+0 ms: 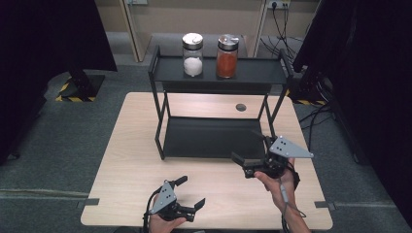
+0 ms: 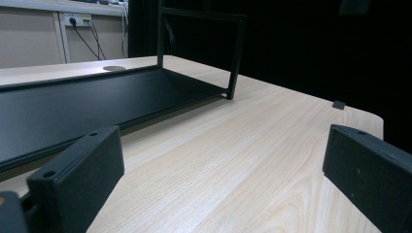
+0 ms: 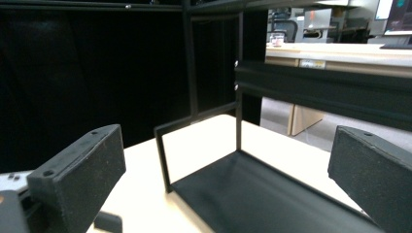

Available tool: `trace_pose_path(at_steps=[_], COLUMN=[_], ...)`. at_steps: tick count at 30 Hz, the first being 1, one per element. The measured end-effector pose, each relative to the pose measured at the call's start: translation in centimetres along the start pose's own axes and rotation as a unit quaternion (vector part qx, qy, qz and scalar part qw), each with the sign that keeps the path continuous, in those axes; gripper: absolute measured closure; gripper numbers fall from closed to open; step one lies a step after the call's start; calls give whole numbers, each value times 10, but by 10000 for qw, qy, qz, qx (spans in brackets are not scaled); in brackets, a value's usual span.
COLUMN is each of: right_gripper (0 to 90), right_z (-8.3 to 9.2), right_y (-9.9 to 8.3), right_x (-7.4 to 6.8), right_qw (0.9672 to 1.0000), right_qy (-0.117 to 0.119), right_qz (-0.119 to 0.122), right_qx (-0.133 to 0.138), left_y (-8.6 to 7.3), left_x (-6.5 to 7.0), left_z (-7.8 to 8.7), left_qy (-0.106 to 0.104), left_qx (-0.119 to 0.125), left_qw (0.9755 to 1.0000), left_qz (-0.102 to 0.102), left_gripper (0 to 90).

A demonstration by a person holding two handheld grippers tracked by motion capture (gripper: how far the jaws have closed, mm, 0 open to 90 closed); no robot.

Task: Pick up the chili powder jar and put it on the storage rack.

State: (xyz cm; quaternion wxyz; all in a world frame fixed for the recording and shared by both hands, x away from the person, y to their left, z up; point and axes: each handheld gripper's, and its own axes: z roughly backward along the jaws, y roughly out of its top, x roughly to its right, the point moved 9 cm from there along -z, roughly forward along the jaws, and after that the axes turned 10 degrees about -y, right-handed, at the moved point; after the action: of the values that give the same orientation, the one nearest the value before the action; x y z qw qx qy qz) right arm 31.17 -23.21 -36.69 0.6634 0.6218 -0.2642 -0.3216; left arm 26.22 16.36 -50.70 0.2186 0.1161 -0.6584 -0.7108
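left tool (image 1: 190,191): held low over the near edge of the pale wooden surface (image 1: 131,160), left of centre; jaws spread wide, nothing between them; in the left gripper view (image 2: 218,170) looking along bare wood toward the rack's lower shelf.
right tool (image 1: 250,145): held at the right front corner of the two-tier black metal rack (image 1: 160,126), just over the near right edge of its lower shelf; jaws wide apart, gripping nothing; in the right gripper view (image 3: 223,170) pointing into the rack, lower shelf ahead and below.
left hand (image 1: 163,222): wrapped round the left tool from below, at the bottom edge of the high view.
right hand (image 1: 279,183): behind the right tool, cable trailing back along the forearm.
rack: standing on the far half of the surface, upper shelf carrying both jars, lower shelf bare and dark.
glass jar of white powder with a silver lid (image 1: 193,54): upright on the upper shelf, left of the other jar, well apart from both tools.
glass jar of red-orange powder with a silver lid (image 1: 227,56): upright on the upper shelf, just beside the white one, not touching it.
round dark grommet hole (image 1: 241,107): in the surface behind the rack, toward the right.
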Motion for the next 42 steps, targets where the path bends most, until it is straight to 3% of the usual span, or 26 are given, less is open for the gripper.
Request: trace_pose_path(at_steps=[18,42], right_gripper=[4,3], right_z=[16,29], right_y=[-64,-113], right_x=[-15,-24], right_qw=[9997,9988], right_qy=[-5,22], right_qz=[-112,-241], right_qx=[-198,-420], left_y=[-1,0], left_x=[-1,-2], left_z=[0,-1], left_qy=[-4,19], left_qx=[2,8], left_qw=[10000,10000], left_qz=[41,60], left_gripper=[6,6])
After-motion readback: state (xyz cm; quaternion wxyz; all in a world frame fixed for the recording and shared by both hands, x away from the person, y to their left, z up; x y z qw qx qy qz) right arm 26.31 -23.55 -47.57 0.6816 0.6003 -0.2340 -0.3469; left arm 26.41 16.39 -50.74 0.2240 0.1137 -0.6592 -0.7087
